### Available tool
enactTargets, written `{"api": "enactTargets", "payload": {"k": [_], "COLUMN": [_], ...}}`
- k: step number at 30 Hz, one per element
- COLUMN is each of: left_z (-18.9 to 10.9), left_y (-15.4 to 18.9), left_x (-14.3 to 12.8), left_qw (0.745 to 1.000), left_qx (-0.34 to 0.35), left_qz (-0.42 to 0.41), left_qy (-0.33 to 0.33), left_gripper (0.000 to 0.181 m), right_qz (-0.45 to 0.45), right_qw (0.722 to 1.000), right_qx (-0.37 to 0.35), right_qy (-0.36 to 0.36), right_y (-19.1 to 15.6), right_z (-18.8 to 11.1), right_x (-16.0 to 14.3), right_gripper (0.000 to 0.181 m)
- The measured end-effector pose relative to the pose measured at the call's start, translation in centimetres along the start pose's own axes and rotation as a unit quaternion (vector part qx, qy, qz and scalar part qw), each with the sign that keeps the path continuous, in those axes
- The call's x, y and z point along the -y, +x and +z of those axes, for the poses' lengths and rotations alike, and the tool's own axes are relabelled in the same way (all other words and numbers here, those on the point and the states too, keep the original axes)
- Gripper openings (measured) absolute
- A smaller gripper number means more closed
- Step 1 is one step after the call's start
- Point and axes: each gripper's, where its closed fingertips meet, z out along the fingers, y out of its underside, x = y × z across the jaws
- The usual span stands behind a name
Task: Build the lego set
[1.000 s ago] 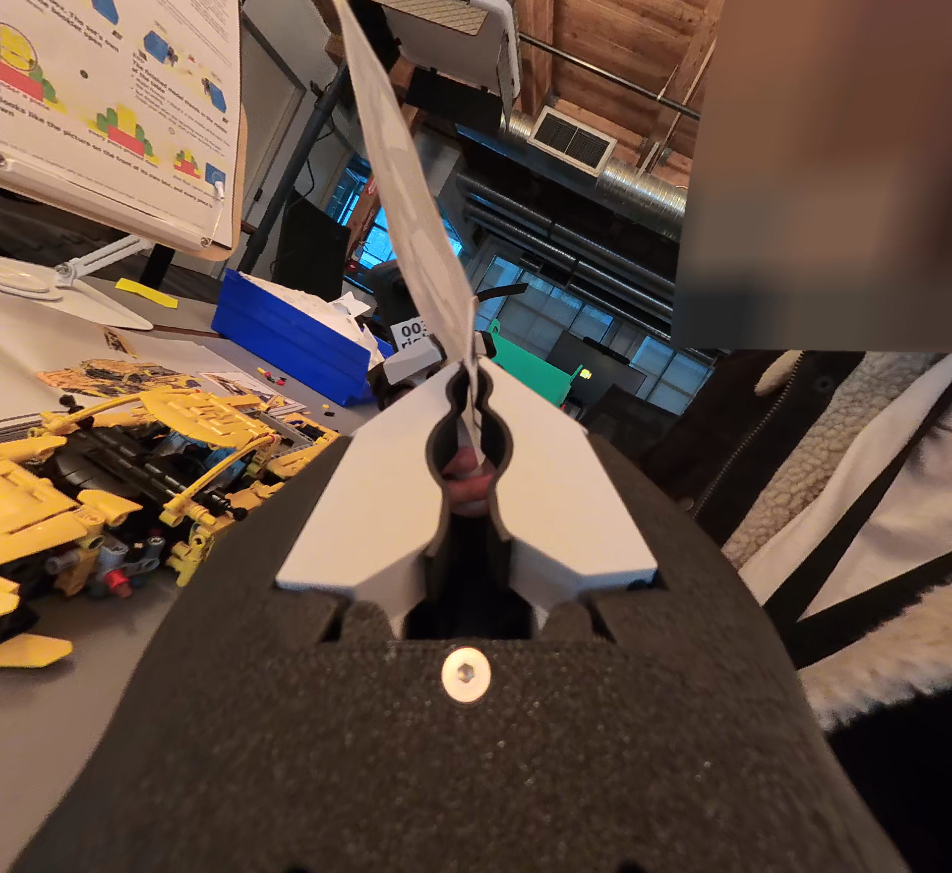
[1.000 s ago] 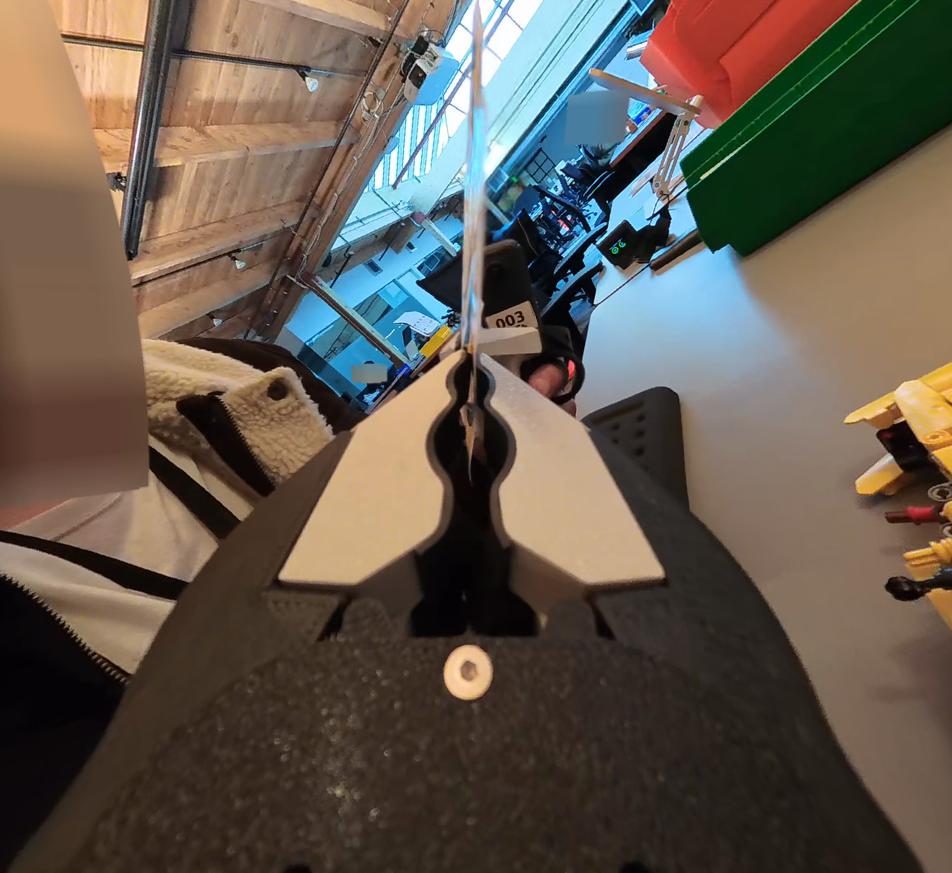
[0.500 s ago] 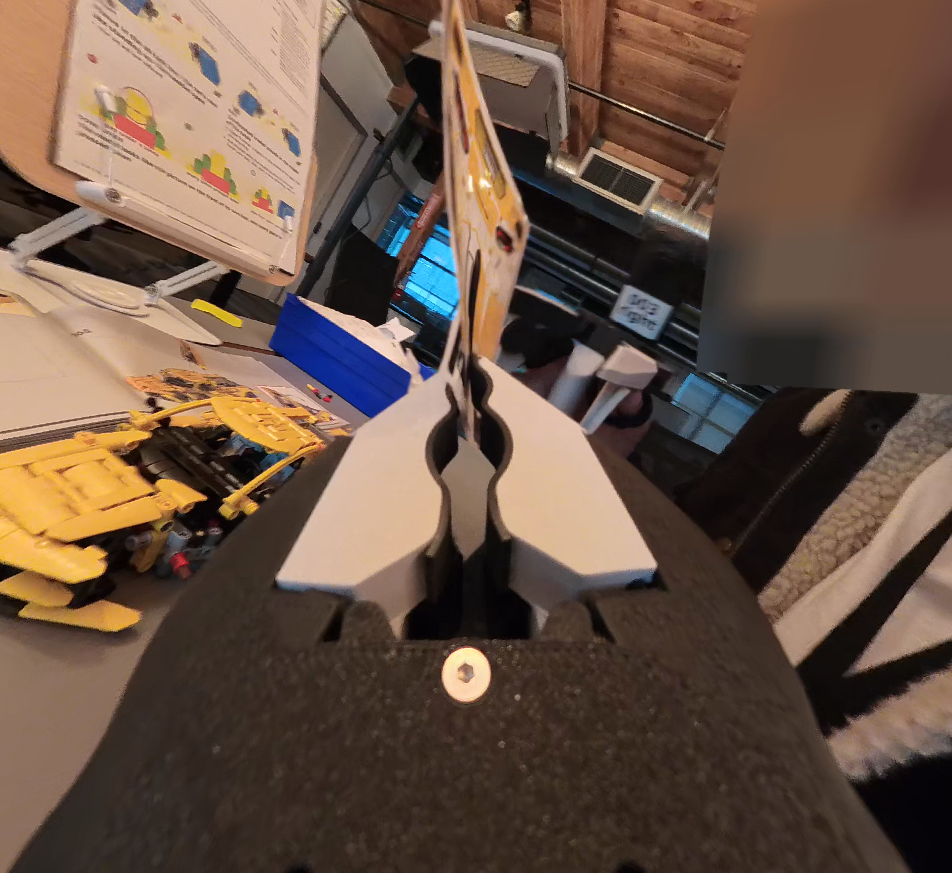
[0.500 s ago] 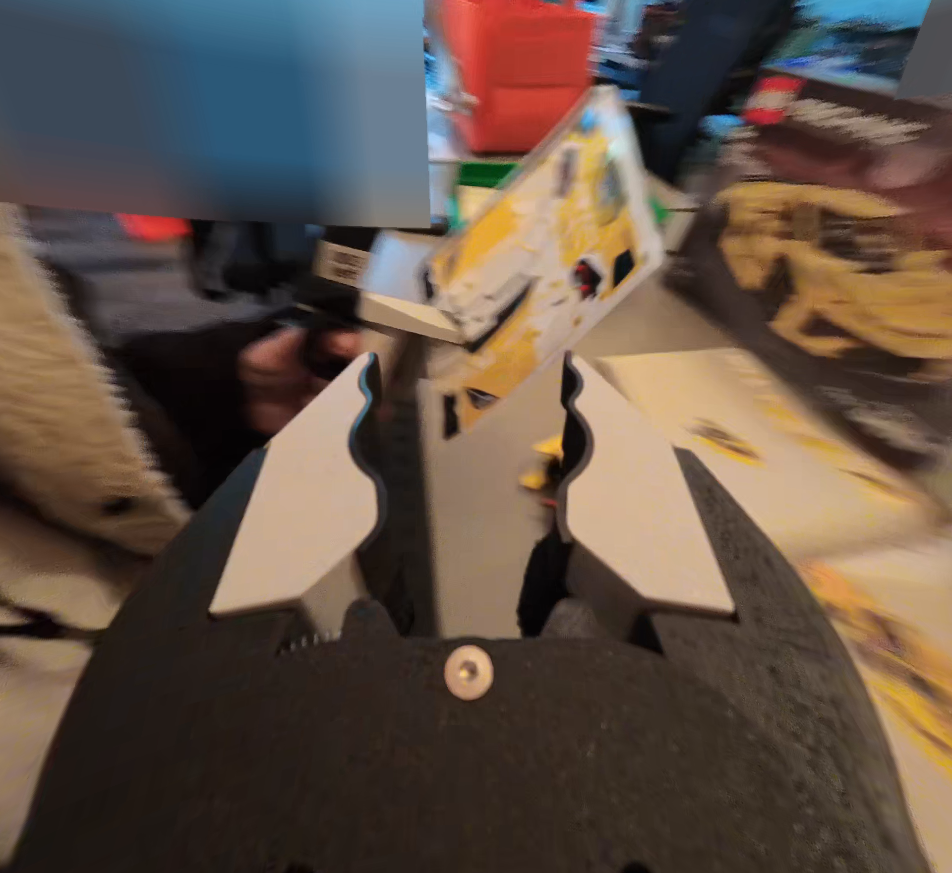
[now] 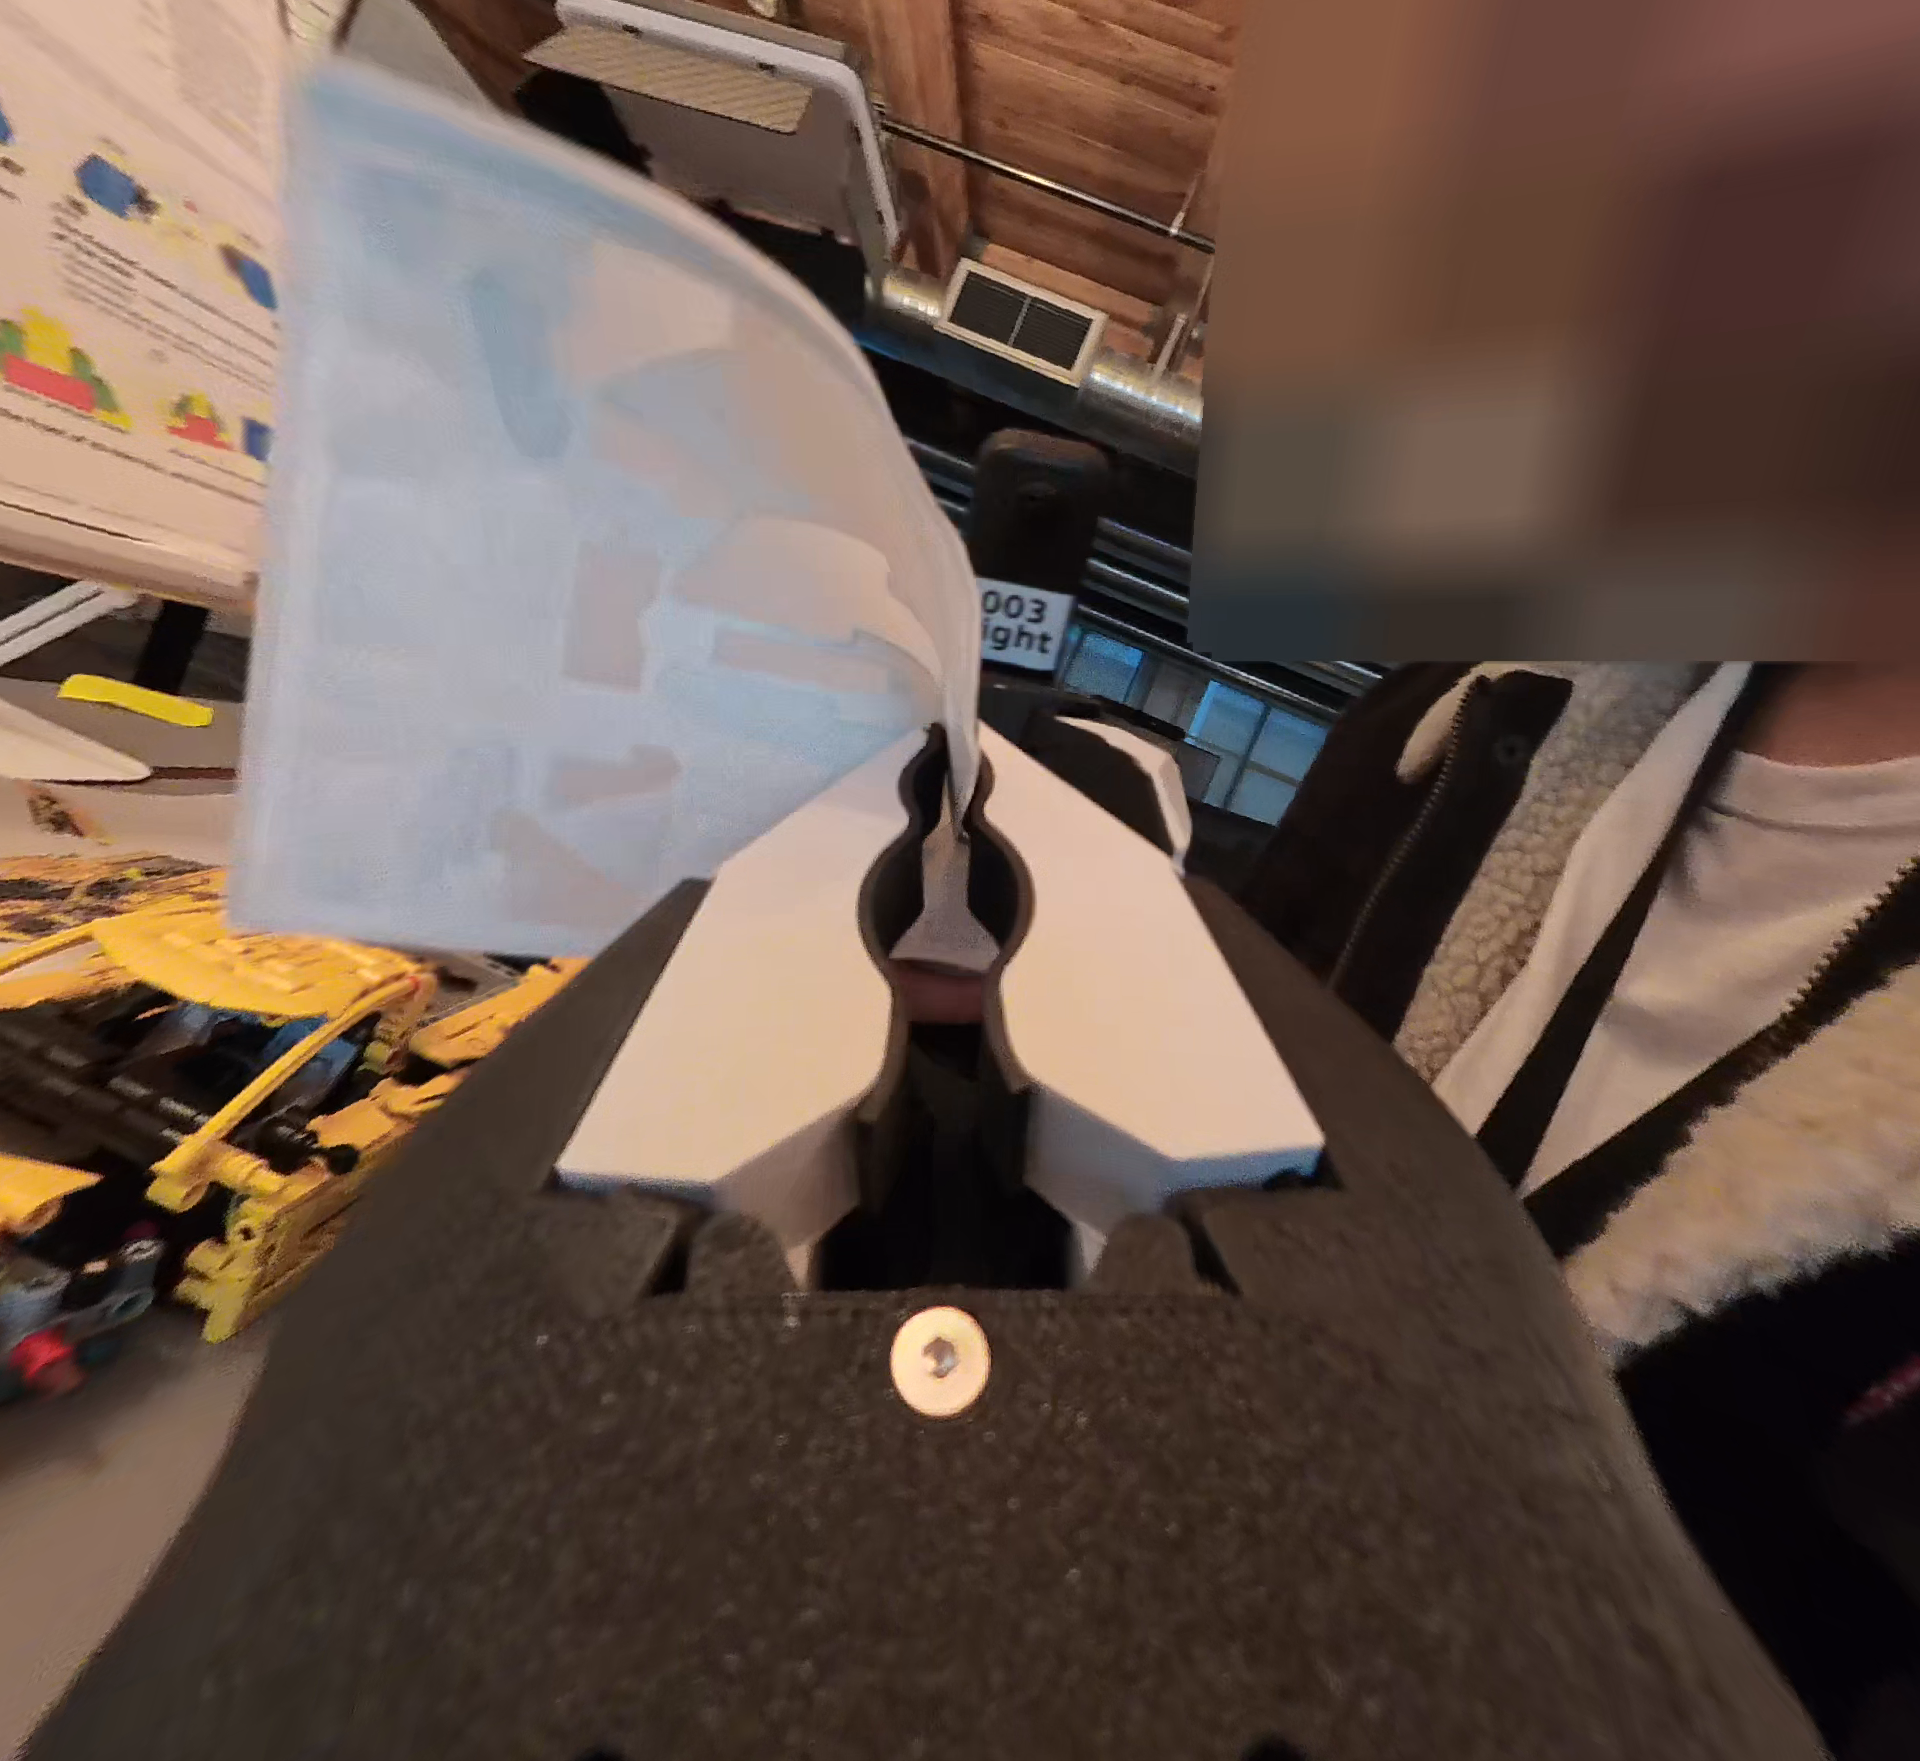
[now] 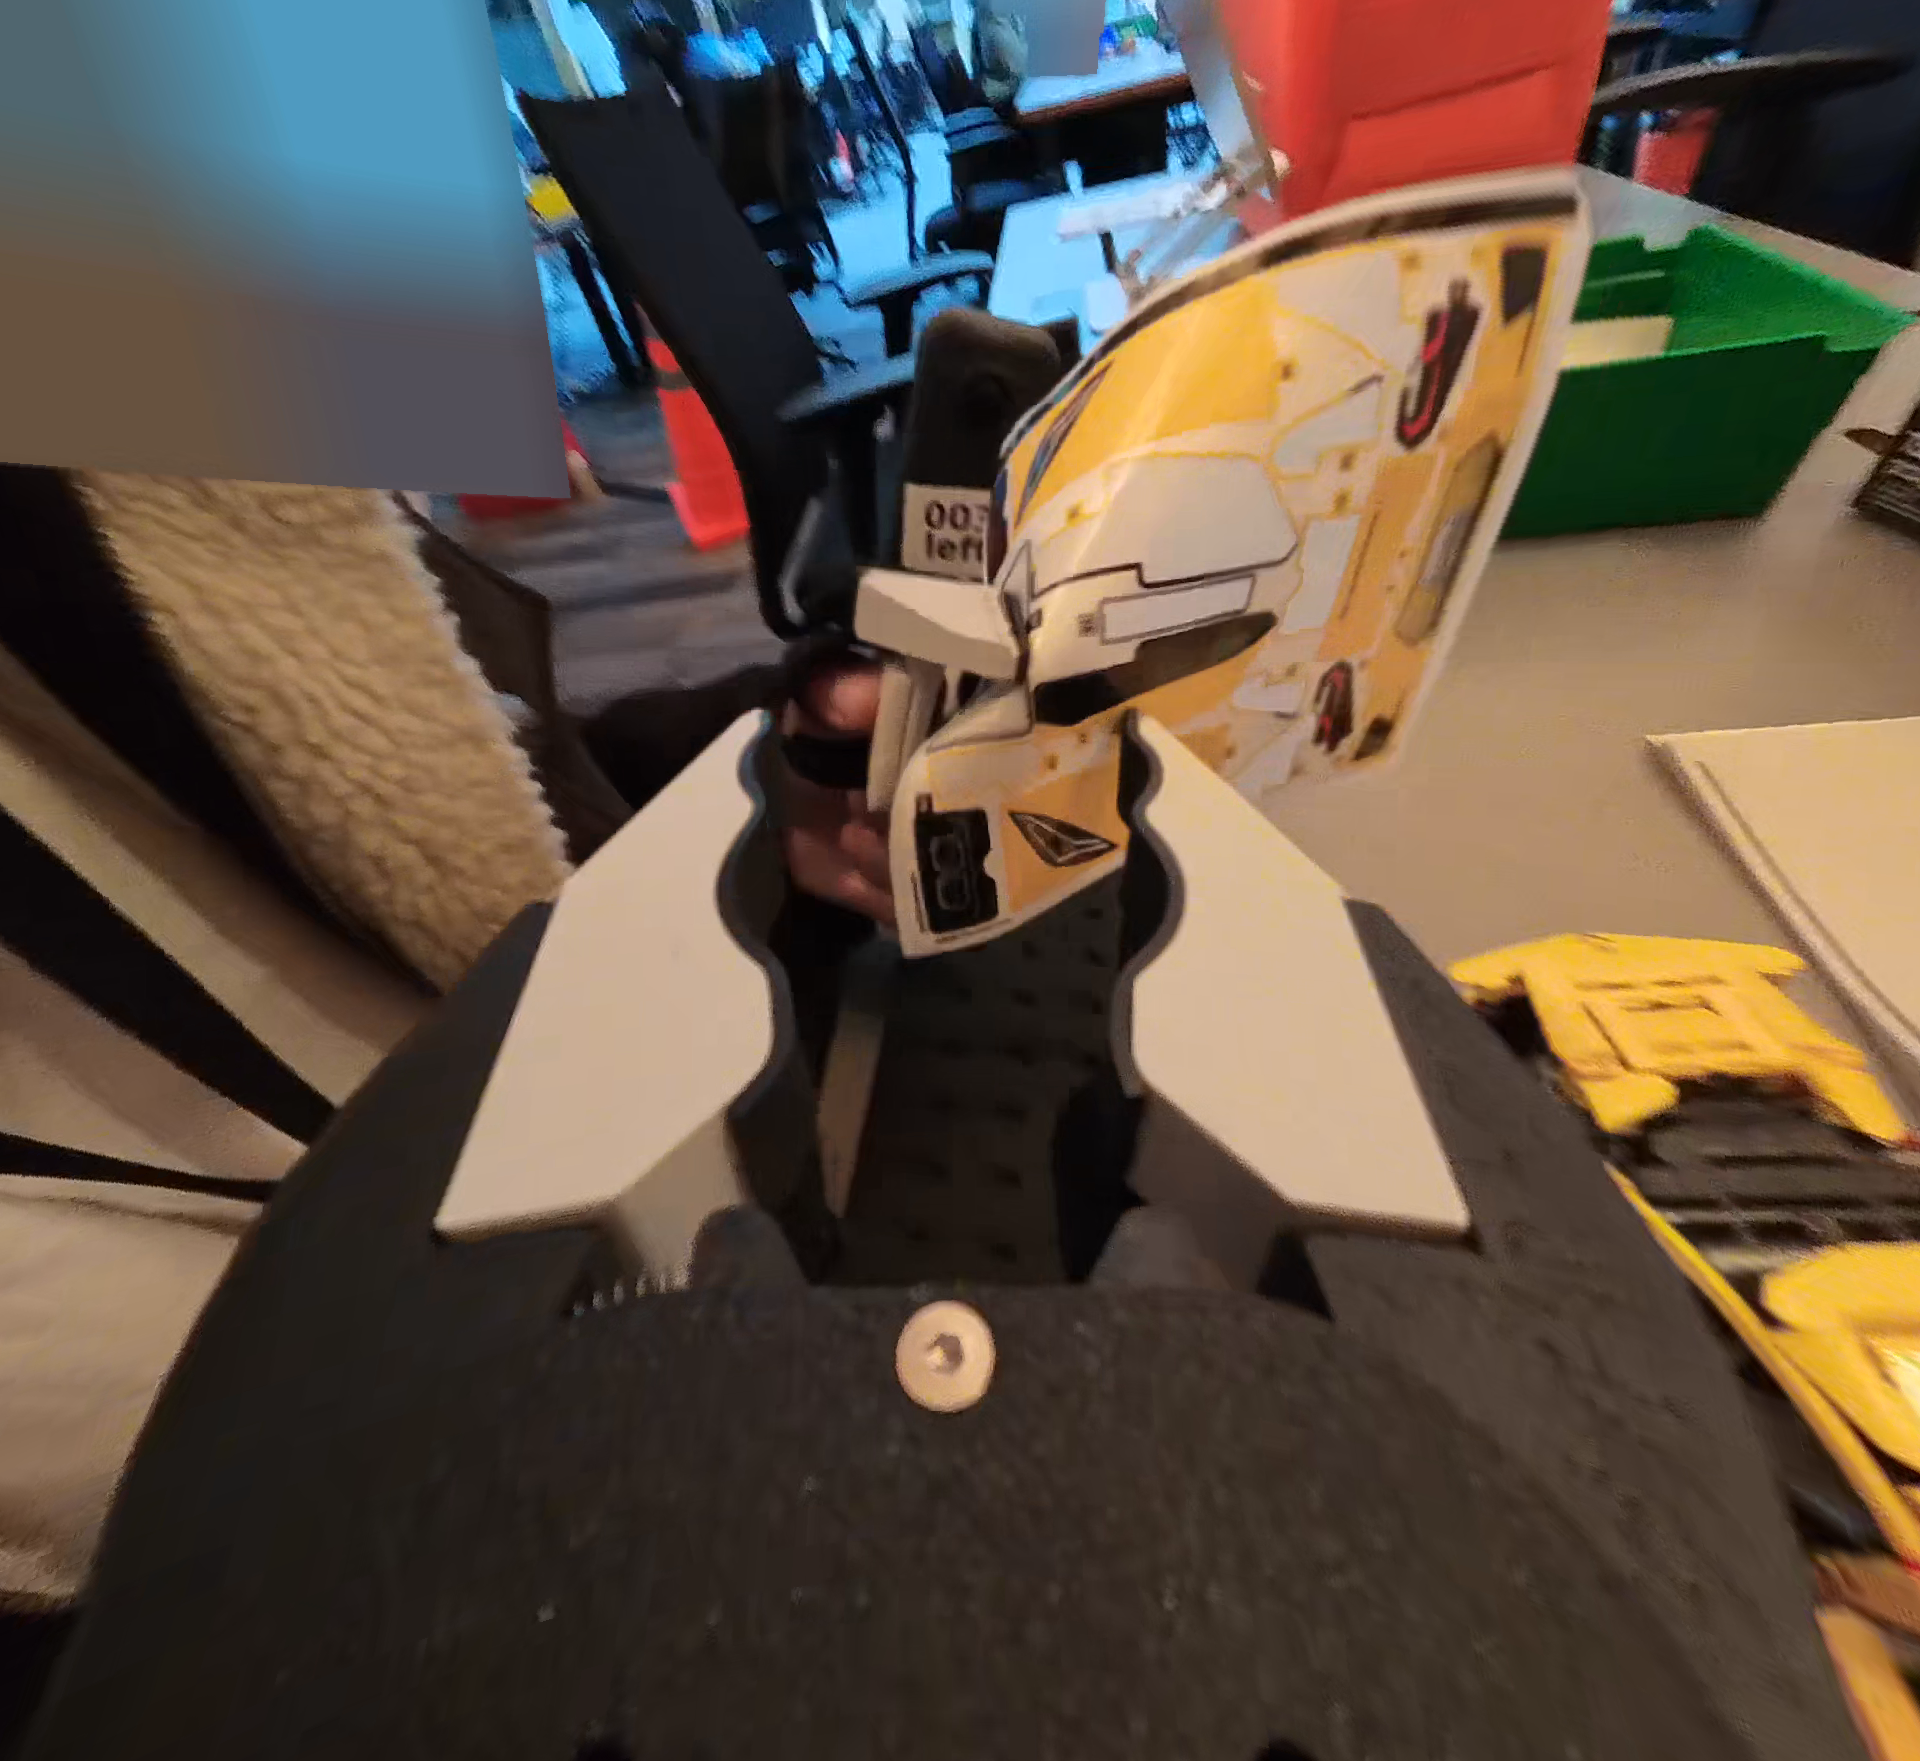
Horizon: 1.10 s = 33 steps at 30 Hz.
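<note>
My left gripper (image 5: 951, 761) is shut on the edge of a sticker sheet (image 5: 561, 548). The sheet's pale back faces this camera and it curls to the left. In the right wrist view the same sheet (image 6: 1299, 485) shows its yellow, white and black printed side, pinched by the left gripper (image 6: 1013, 672) just ahead. My right gripper (image 6: 945, 735) is open and empty, its jaws either side of the sheet's lower corner without touching it. The yellow and black lego car (image 5: 208, 1046) sits on the grey table at lower left, and also shows in the right wrist view (image 6: 1662, 1036).
An instruction board (image 5: 114, 205) stands at the back left. A green bin (image 6: 1714, 361) and a red bag (image 6: 1434, 28) sit on the far table side. An open booklet (image 6: 1849, 838) lies right of the car. A person in a fleece-lined jacket (image 5: 1558, 932) is close by. The grippers are tip to tip, or close to it.
Both grippers held the sheet a second ago. The right gripper has let go, opened and drawn back. The left gripper has turned the sheet so its back faces its camera.
</note>
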Motion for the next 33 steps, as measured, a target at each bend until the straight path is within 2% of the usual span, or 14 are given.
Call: {"api": "enactTargets", "payload": {"k": [4,6,9,14,22,26,33], "left_z": [0.2,0.3,0.3,0.4,0.4,0.3,0.4], "left_y": [0.9,1.1,1.3,1.9,2.8,2.4,2.7], "left_x": [-0.3,-0.4,-0.4,-0.3,-0.3,-0.5,-0.7], "left_qw": [1.0,0.999,0.999,0.998,0.996,0.997,0.996], "left_qx": [-0.027,-0.034,-0.041,-0.058,-0.086,-0.078,-0.084], "left_qz": [0.001,0.001,-0.001,-0.002,-0.01,-0.009,-0.005], "left_qy": [-0.005,-0.005,-0.003,-0.002,0.002,-0.002,-0.009], "left_gripper": [0.0,0.0,0.0,0.0,0.0,0.0,0.0], "right_qz": [0.073,0.108,0.143,0.168,0.208,0.26,0.281], "right_qw": [0.992,0.985,0.975,0.965,0.941,0.921,0.901], "right_qx": [0.088,0.114,0.14,0.165,0.229,0.256,0.293], "right_qy": [0.059,0.075,0.092,0.112,0.136,0.138,0.149], "right_y": [-1.3,-1.1,-0.6,-0.5,-1.1,-0.7,-1.0], "right_z": [-0.4,-0.6,-0.7,-0.7,-1.1,-1.0,-1.3], "right_x": [1.3,1.3,1.0,1.0,1.2,1.0,1.0], "right_gripper": [0.059,0.05,0.034,0.019,0.017,0.016,0.015]}}
